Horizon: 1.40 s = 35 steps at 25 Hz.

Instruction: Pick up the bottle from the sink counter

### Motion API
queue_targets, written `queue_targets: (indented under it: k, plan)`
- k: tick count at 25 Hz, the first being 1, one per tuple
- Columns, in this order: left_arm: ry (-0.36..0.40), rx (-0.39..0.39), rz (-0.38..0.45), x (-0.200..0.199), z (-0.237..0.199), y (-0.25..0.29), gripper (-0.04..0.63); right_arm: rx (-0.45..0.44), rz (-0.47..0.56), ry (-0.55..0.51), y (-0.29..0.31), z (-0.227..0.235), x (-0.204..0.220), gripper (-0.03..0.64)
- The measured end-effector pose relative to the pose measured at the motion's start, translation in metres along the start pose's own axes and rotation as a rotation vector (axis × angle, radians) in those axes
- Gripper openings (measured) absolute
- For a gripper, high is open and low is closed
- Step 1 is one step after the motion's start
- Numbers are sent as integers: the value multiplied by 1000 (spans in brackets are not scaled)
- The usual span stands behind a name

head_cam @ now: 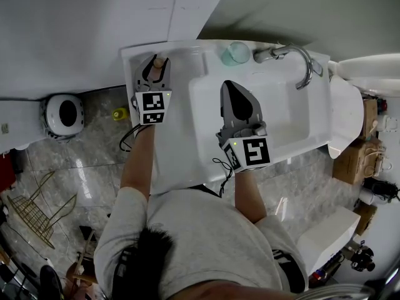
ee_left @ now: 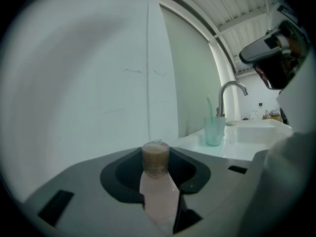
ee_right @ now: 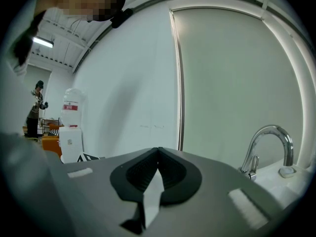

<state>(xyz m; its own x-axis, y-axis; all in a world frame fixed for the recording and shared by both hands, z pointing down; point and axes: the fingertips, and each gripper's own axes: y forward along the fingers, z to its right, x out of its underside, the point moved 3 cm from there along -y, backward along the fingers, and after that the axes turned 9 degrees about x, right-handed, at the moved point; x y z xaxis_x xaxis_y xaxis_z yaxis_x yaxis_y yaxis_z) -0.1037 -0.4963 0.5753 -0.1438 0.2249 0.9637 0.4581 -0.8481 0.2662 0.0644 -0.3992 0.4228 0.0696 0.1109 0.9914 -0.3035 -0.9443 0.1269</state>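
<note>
A small pale pink bottle with a brown cap stands upright at the back left corner of the white sink counter, close to the wall. My left gripper points at the wall with its jaws round the bottle. In the left gripper view the bottle fills the gap between the jaws, and they are shut on its body below the cap. My right gripper hovers over the basin, shut, with nothing in it; its tips meet in the right gripper view.
A chrome faucet arches over the basin's back edge, with a teal cup holding a toothbrush beside it. A white toilet and cardboard boxes stand to the right. On the floor at left are a white bin and a wire rack.
</note>
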Motion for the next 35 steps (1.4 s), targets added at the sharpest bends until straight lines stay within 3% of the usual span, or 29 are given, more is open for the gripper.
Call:
queue_targets:
  k: [10,17,23,35]
  plan:
    - [4,47,-9,-23,13,-26,138,-21,25,4,-6,-6,-8,11]
    - [14,40,41,-52,15,-55,138,-32,48,20,-14,-12,-15,11]
    - [-28,22,71,-73,17,-86,138,-43,57,23,-24,-13,-22,11]
    - [-12,0,179,-132,38,-152,140,-86,100,25,-54,-19,-40,11]
